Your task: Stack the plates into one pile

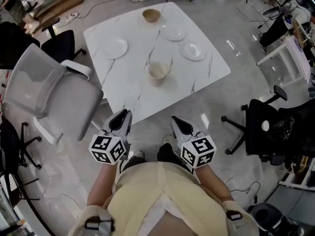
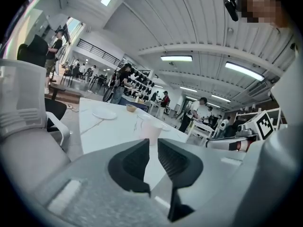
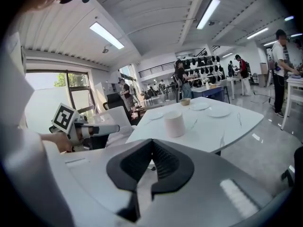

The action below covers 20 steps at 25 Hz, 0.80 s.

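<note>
Three white plates lie apart on the white marble table (image 1: pixel 128 90): one at the left (image 1: pixel 114 47), one at the far middle (image 1: pixel 174 33) and one at the right (image 1: pixel 192 51). Both grippers hang in front of the table's near corner, short of it and touching nothing. My left gripper (image 1: pixel 124 114) has its jaws a narrow gap apart with nothing between them; its own view looks across the table at the left plate (image 2: pixel 104 114). My right gripper (image 1: pixel 175 120) is shut and empty, and its own view shows two plates (image 3: pixel 218 112) (image 3: pixel 199 106) beyond a cup.
A pale cup (image 1: pixel 158 73) stands near the table's front, and a tan bowl (image 1: pixel 151 15) at its far corner. A grey office chair (image 1: pixel 54 95) stands close at the left, a black chair (image 1: pixel 268 127) at the right. People and desks fill the room behind.
</note>
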Each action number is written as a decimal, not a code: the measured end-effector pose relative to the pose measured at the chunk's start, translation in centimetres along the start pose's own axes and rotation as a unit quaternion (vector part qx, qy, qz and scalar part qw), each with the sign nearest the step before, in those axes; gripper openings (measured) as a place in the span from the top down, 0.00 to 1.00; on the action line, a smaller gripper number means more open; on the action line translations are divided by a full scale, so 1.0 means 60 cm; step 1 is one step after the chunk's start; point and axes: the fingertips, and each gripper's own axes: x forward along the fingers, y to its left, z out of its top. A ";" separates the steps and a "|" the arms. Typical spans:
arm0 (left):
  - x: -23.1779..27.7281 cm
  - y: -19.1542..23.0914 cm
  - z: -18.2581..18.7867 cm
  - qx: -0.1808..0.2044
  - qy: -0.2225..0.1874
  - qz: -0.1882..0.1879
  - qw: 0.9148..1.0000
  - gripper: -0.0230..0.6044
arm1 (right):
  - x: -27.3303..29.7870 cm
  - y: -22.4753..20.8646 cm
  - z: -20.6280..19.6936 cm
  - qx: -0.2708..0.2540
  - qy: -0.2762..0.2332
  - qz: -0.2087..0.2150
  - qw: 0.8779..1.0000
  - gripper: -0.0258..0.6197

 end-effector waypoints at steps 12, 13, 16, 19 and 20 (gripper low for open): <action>0.089 -0.012 0.049 -0.046 -0.062 0.098 0.992 0.76 | 0.032 -0.134 0.061 -0.041 0.010 0.085 0.995 0.96; 0.092 -0.010 0.053 -0.048 -0.065 0.107 0.991 0.74 | 0.034 -0.140 0.066 -0.046 0.008 0.094 0.994 0.96; 0.099 0.004 0.065 -0.057 -0.073 0.138 0.986 0.71 | 0.051 -0.166 0.078 -0.056 0.003 0.110 0.992 0.96; 0.098 0.016 0.070 -0.088 -0.078 0.160 0.980 0.68 | 0.065 -0.184 0.088 -0.048 0.002 0.116 0.992 0.96; 0.095 0.022 0.070 -0.097 -0.079 0.166 0.978 0.68 | 0.068 -0.184 0.091 -0.046 0.000 0.120 0.992 0.96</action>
